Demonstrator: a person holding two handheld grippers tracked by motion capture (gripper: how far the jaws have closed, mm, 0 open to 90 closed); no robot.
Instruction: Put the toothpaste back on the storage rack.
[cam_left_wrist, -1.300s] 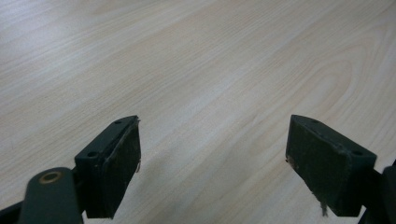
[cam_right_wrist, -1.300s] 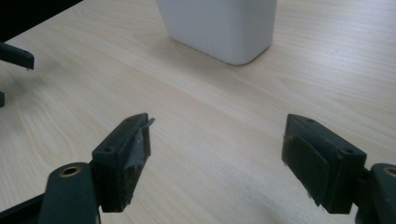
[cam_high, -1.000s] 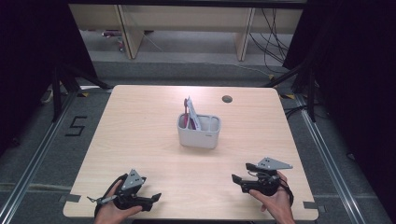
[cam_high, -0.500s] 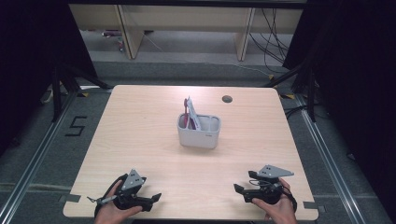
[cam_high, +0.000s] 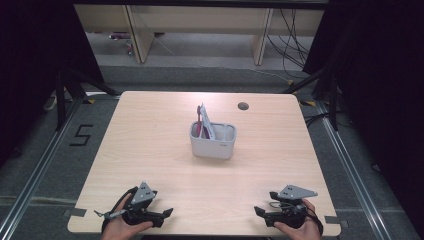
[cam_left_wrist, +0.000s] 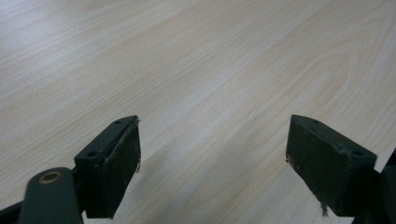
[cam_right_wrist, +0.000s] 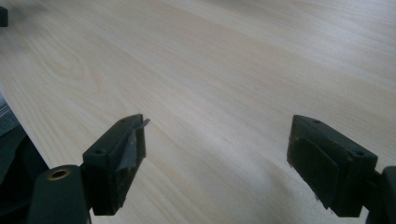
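Note:
A light grey holder (cam_high: 213, 140) stands upright near the middle of the wooden table (cam_high: 150, 135), with red and white flat items (cam_high: 202, 121) sticking out of its left part. My left gripper (cam_high: 166, 214) rests at the front left edge, held by a hand; in the left gripper view its jaws stand wide apart over bare wood (cam_left_wrist: 212, 158). At the front right edge sits my right gripper (cam_high: 259, 212), also hand-held. Its jaws are spread wide too, with only table between them (cam_right_wrist: 215, 158). Both grippers are far from the holder.
A dark round cable hole (cam_high: 243, 106) lies at the table's back right. Wooden shelving legs (cam_high: 137, 40) and loose cables (cam_high: 295, 30) are on the floor beyond the table. A "5" marking (cam_high: 80, 135) is on the floor at left.
The right gripper has slid back toward the table's front edge and a little to the right. The left gripper and the holder have stayed where they were.

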